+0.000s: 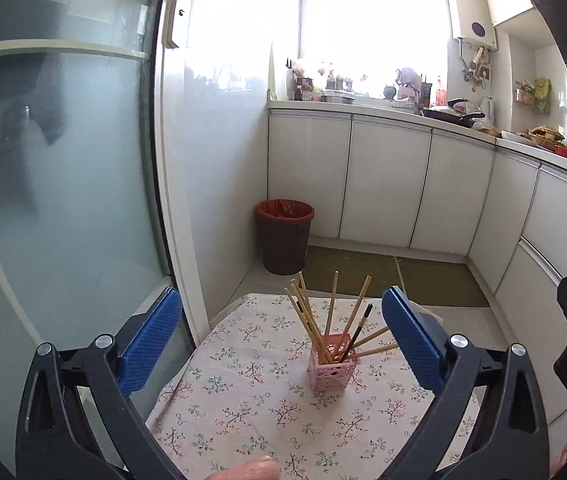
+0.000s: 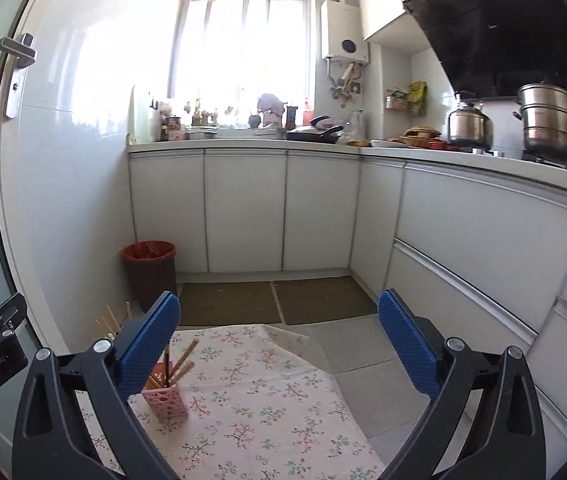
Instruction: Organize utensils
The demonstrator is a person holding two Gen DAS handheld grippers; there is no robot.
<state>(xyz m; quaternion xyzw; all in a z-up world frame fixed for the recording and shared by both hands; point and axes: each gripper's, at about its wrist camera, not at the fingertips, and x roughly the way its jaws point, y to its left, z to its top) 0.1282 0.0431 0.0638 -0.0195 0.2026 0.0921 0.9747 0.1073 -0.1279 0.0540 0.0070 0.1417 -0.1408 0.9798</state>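
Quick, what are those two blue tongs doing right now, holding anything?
Left tongs: open, holding nothing.
Right tongs: open, holding nothing.

A home kitchen: white counter cabinets (image 2: 243, 208), steel pots (image 2: 551, 120) under a range hood (image 2: 503, 32), lined waste bin (image 1: 284, 236).

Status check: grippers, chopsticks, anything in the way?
Left gripper open, empty. Right gripper open, empty. Chopsticks standing in pink holder on tablecloth. Nothing in the way.
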